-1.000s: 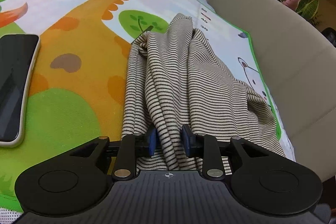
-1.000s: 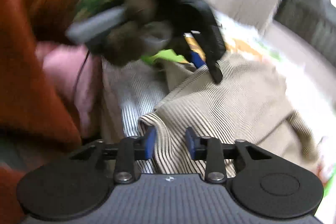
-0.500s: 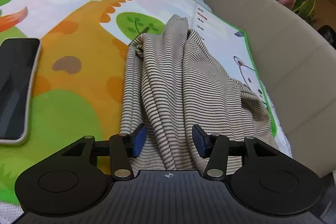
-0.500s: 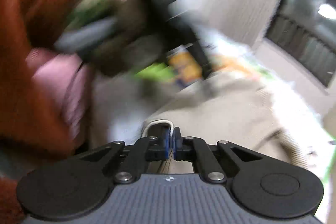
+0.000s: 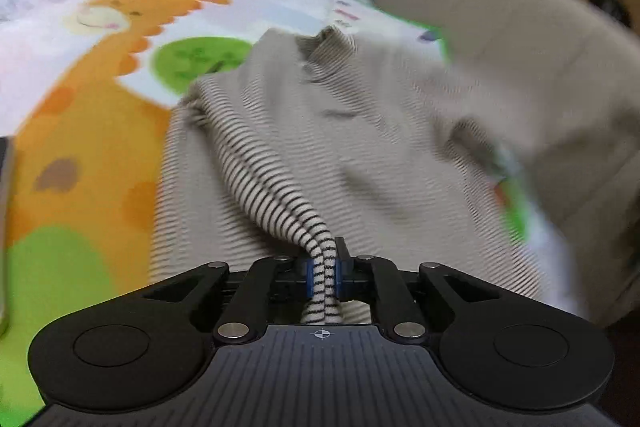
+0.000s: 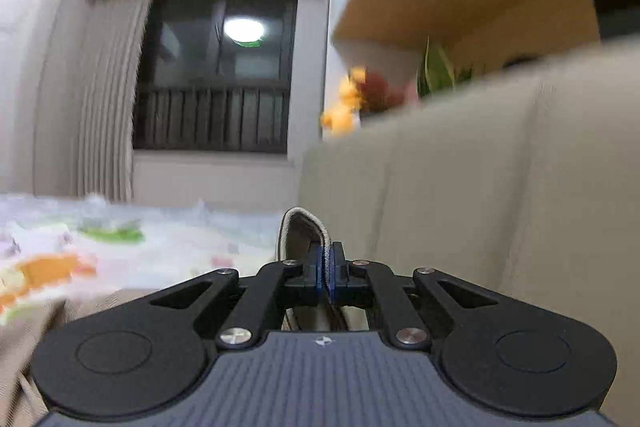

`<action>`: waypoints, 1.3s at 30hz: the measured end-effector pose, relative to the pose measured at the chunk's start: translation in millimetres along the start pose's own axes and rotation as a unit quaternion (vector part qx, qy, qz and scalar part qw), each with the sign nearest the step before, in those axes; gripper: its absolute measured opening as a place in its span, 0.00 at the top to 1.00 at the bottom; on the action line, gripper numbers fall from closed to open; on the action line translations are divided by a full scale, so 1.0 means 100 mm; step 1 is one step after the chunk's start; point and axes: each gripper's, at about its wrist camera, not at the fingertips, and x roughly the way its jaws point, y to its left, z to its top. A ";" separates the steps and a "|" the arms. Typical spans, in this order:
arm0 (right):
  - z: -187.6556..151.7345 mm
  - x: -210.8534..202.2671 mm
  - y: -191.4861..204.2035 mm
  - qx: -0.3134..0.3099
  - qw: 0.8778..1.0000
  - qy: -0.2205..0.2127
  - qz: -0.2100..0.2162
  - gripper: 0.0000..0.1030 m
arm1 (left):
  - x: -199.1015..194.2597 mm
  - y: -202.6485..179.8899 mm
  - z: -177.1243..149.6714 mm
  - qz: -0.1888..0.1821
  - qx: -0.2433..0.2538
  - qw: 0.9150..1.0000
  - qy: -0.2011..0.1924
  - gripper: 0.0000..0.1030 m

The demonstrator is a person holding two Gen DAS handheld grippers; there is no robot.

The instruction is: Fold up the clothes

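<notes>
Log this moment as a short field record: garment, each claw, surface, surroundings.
garment: striped top, bunched, lying partly on the mat
left claw: shut on a gathered fold of the striped top
right claw: shut on a hemmed edge of the striped top, camera aimed toward the window
surface: cartoon giraffe play mat
surroundings: beige sofa beside the mat
image quality: motion blur in both views

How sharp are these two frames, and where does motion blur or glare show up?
Left wrist: the left gripper is sharp, the striped garment and giraffe mat smear with motion. Right wrist: the right gripper is crisp, the yellow toy blurs, and a lamp reflection glares in the window.
</notes>
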 end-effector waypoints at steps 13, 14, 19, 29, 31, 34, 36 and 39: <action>-0.32 0.41 0.28 0.042 0.995 0.091 -0.024 0.97 | -0.39 1.73 1.42 0.019 -0.241 0.964 -0.112 0.31; -0.32 0.44 0.30 0.057 0.993 0.098 -0.023 0.97 | -0.33 1.86 1.35 0.020 -0.260 0.960 -0.101 0.27; 0.27 0.52 0.63 0.058 0.996 0.070 0.017 0.97 | -0.24 2.08 1.04 0.024 -0.242 0.966 -0.082 0.20; 1.03 0.65 2.20 0.008 0.991 0.052 0.125 0.97 | -0.55 1.85 0.77 0.107 -0.064 0.985 -0.122 0.05; 1.07 0.72 2.52 0.002 0.988 0.060 0.141 0.96 | -0.67 1.80 0.73 0.119 -0.039 0.983 -0.132 0.05; 1.13 0.83 2.99 -0.007 0.984 0.071 0.166 0.95 | -0.82 1.69 0.64 0.134 0.009 0.981 -0.143 0.05; 1.11 0.80 3.04 -0.006 0.982 0.070 0.177 0.91 | -0.81 1.54 0.56 0.161 0.066 0.974 -0.143 0.05; 1.08 0.75 3.12 -0.006 0.979 0.068 0.193 0.82 | -0.69 1.31 0.43 0.197 0.152 0.959 -0.138 0.05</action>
